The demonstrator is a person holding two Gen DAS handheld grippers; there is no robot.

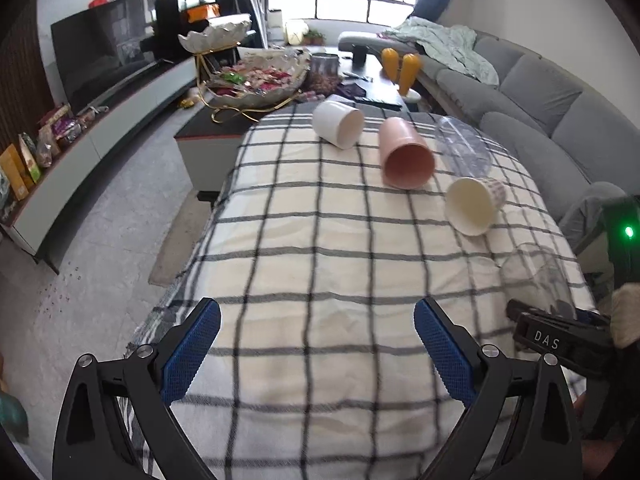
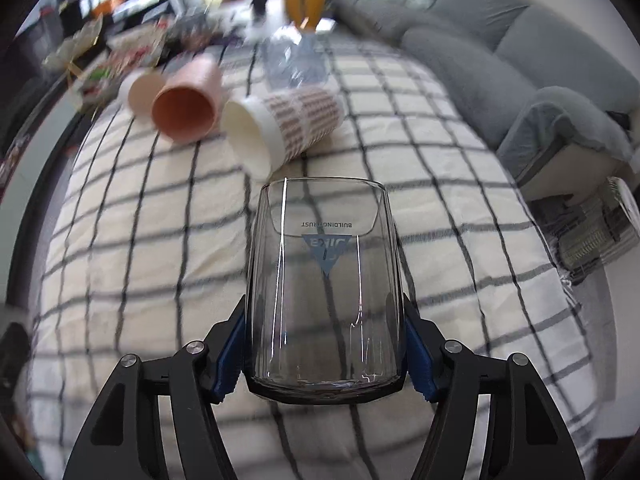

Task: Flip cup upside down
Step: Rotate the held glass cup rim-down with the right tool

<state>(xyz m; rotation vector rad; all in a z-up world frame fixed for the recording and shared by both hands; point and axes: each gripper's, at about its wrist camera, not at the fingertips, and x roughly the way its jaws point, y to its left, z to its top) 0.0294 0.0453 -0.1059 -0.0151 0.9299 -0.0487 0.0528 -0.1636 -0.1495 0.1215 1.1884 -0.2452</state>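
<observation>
While your right tool pinches the glass over the bench, your left tool is spread and empty; setting it down inverted remains.

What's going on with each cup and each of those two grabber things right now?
Left gripper: open, holding nothing.
Right gripper: shut on the glass.
Glass: held, its print reading inverted.
Paper cup: lying on its side.
Pink cup: lying on its side.
White cup: lying on its side.
Clear plastic cup: lying on its side.
</observation>
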